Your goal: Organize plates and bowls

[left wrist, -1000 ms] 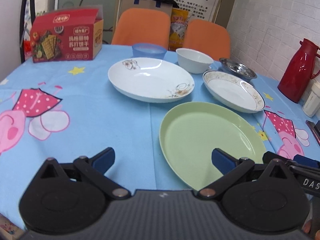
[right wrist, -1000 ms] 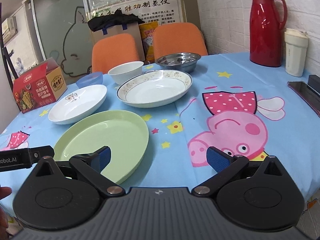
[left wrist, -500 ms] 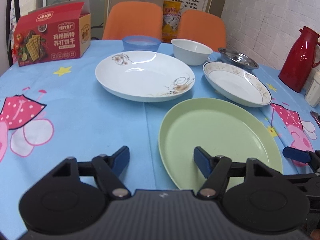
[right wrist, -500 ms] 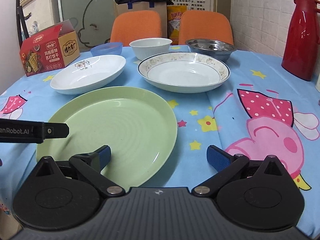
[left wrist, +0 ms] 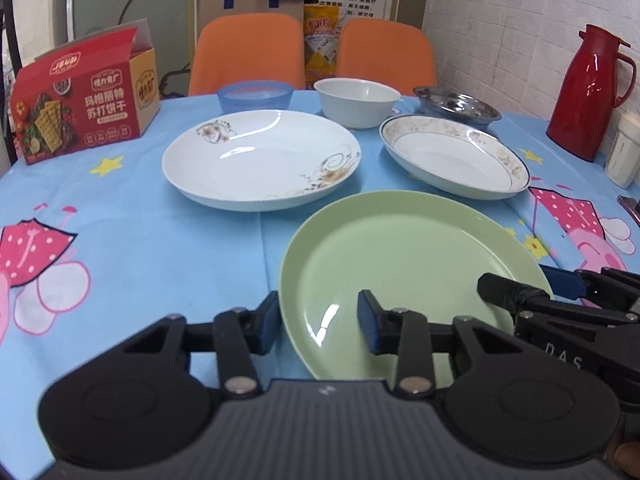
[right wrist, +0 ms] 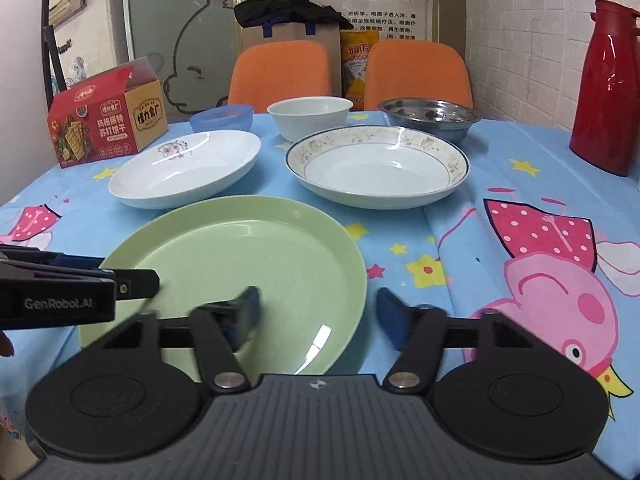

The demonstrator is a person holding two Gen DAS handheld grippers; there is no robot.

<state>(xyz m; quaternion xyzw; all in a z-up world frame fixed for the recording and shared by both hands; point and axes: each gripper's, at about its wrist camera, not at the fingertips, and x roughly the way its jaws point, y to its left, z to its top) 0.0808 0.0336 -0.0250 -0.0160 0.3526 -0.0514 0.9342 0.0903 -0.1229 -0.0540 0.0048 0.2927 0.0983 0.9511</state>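
A green plate [left wrist: 404,276] [right wrist: 240,264] lies at the near edge of the table. My left gripper [left wrist: 318,326] is open, its jaws either side of the plate's near-left rim. My right gripper [right wrist: 318,316] is open, its jaws either side of the near-right rim. Behind lie a white floral plate [left wrist: 260,160] [right wrist: 188,168] and a gold-rimmed plate [left wrist: 452,156] [right wrist: 376,164]. Further back stand a blue bowl [left wrist: 254,94] [right wrist: 222,118], a white bowl [left wrist: 356,102] [right wrist: 310,116] and a steel bowl [left wrist: 456,106] [right wrist: 430,118].
A red cracker box [left wrist: 84,112] [right wrist: 108,126] stands at the far left. A red thermos [left wrist: 588,92] [right wrist: 608,88] and a white cup [left wrist: 624,152] stand at the right by the wall. Two orange chairs [left wrist: 248,52] stand behind the table.
Both grippers have narrowed their jaws and come closer to the green plate's near rim, one from each side. The plates and bowls have not moved.
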